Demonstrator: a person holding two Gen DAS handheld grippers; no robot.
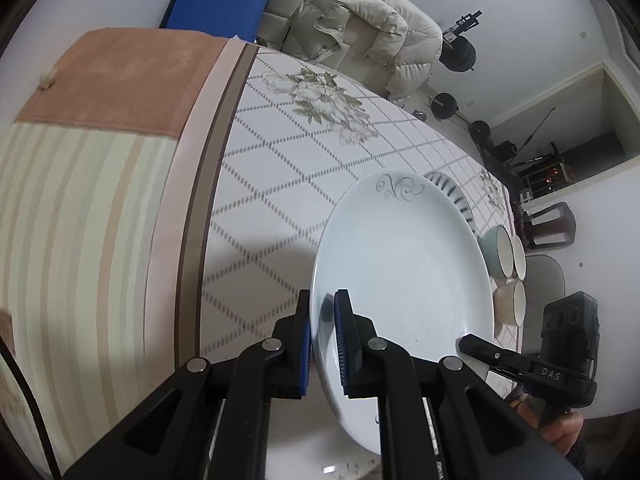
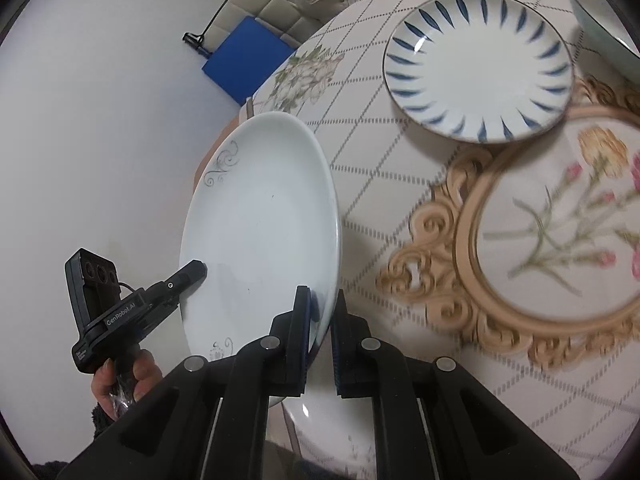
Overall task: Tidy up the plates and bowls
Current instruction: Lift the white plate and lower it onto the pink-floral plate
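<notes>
well, both tongs are clamped on the same big white plate, one on each side of its rim, and the plate hangs tilted in the air above the desk rather than resting on it. the left tongs pinch the rim with their blue pads shut narrow on the porcelain, and the right tongs do the same on the opposite edge; in each wrist view the other tool pokes in at the far rim, with a hand wrapped round its handle. the plate has a faint grey scroll pattern near its edge. beyond it, flat on the checked tablecloth, sits the blue-striped plate, just touching a round placemat with a gilt scroll border, and a cluster of pale green bowls stands near the far edge of the desk. i'd judge the step in hand to be carrying this plate to a stacking place, most likely onto or beside the striped one. to do it well, the two hands should travel together at one pace so neither pulls the rim out of the other's pinch, and bring the plate level before it goes down. glazed porcelain is slick under a thin edge grip, so a twist between the hands could let it slide. set it down gently, centred, and only then loosen the grip.
</notes>
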